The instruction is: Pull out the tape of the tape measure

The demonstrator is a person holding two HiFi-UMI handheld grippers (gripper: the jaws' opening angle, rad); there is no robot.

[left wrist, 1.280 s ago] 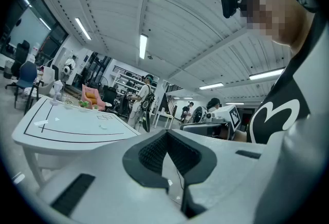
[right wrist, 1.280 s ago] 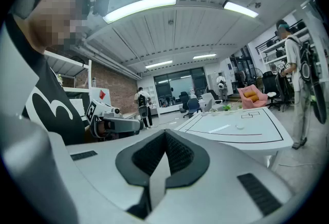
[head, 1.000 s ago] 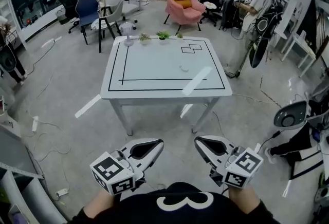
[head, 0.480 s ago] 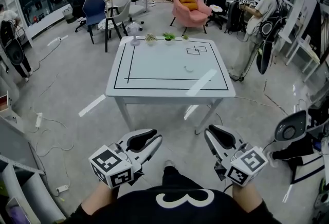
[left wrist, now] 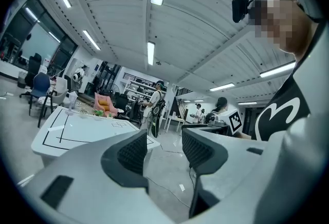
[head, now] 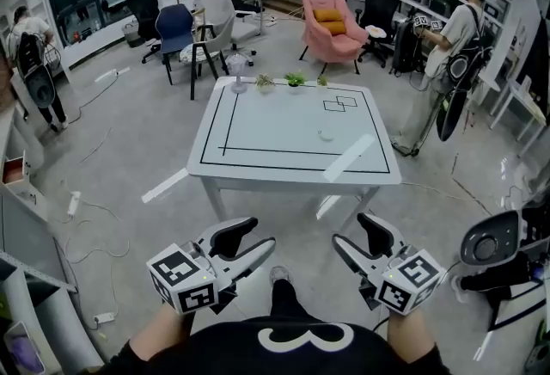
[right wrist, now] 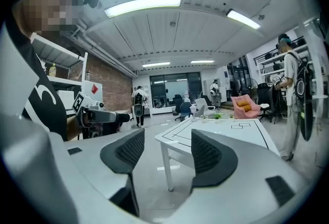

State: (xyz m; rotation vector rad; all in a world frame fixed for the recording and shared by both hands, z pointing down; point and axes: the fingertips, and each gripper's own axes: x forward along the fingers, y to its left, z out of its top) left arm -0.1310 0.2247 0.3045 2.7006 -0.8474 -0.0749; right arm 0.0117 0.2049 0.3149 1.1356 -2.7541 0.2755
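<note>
**Both grippers open and empty, tape measure not yet reached**

We stand back from the white table (head: 290, 176), which fills the centre of the head view. On it, right of centre and inside the black outline, lies what we take to be the tape measure (head: 326, 135). It is a small pale round thing, too small from here for us to be sure. Nothing touches it.

Our left gripper (head: 265, 232) sits at the lower left of the frame and our right gripper (head: 348, 229) at the lower right. Both are low, close to our body, over bare floor and well apart from the table. The jaws of both have just been opening and now stand spread. Each gripper's own view shows only floor and the distant table between the pads, so neither holds anything.

We judge the task to be at its very start, the approach. The next move calls for closing in on the table. One gripper then has to settle on the case to hold it, and the other has to take the end of the tape. We cannot tell from here which side of the case the tape end is on, so that choice needs a closer look.
</note>
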